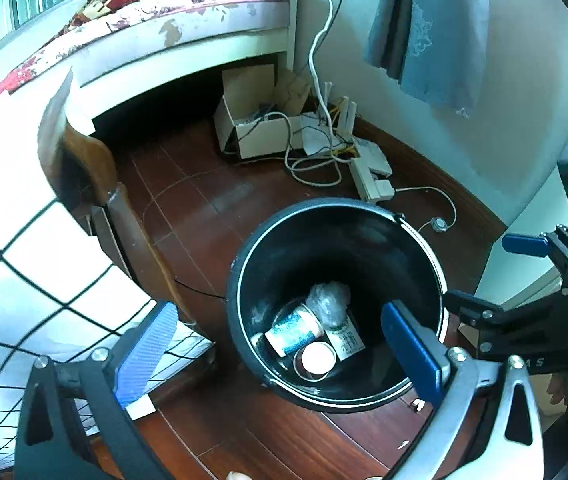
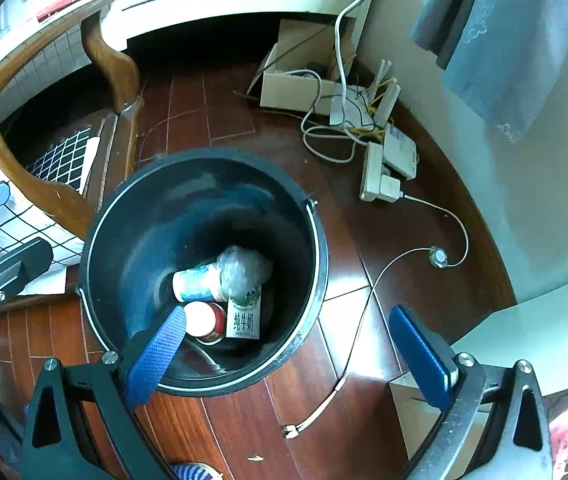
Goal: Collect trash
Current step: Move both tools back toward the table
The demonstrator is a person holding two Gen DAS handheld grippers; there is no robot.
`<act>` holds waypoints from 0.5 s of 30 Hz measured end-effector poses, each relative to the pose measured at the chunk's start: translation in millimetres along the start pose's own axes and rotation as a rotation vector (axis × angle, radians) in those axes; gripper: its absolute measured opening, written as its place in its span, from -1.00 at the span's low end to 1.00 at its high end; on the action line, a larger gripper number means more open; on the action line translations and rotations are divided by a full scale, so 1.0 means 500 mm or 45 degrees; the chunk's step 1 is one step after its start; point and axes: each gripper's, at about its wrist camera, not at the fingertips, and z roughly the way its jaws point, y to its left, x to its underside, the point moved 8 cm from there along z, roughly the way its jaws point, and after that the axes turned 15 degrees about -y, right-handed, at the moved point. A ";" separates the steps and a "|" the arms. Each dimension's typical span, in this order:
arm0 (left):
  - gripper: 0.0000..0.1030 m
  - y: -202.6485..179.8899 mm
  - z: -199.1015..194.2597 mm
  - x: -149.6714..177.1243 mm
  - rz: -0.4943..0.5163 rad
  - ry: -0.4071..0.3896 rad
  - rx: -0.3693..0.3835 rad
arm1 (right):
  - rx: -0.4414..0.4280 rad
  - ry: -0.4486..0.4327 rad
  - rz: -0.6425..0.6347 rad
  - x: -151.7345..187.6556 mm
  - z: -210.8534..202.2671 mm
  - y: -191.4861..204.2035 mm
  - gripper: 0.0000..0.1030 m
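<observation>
A black bucket (image 1: pixel 324 248) stands on the dark wood floor. At its bottom lie a blue-and-white paper cup (image 1: pixel 294 330), a crumpled clear plastic wad (image 1: pixel 328 298), a milk carton (image 1: pixel 349 342) and a red can (image 1: pixel 316 358). My left gripper (image 1: pixel 280 354) hangs open over the bucket's near-left rim with nothing between its blue pads. The right wrist view looks down into the same bucket (image 2: pixel 188 216), with the cup (image 2: pixel 196 282), plastic wad (image 2: pixel 244 268), carton (image 2: pixel 246 316) and can (image 2: pixel 206 322) inside. My right gripper (image 2: pixel 290 358) is open and empty above the near-right rim.
An open cardboard box (image 1: pixel 252 128), tangled cables (image 1: pixel 316 160) and a power strip (image 1: pixel 368 184) lie by the far wall. A wooden chair (image 1: pixel 96 168) with a checked cloth (image 1: pixel 44 272) is on the left, under a bed (image 1: pixel 164 36). A white cabinet (image 2: pixel 532 328) stands at the right.
</observation>
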 end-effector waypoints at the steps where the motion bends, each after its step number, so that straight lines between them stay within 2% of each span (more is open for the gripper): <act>1: 0.99 0.001 -0.005 -0.002 0.002 -0.005 -0.002 | 0.002 -0.007 0.001 -0.001 -0.007 0.002 0.98; 15: 0.99 0.045 -0.122 -0.045 -0.019 -0.114 -0.059 | 0.023 -0.204 0.071 -0.056 -0.121 0.038 0.98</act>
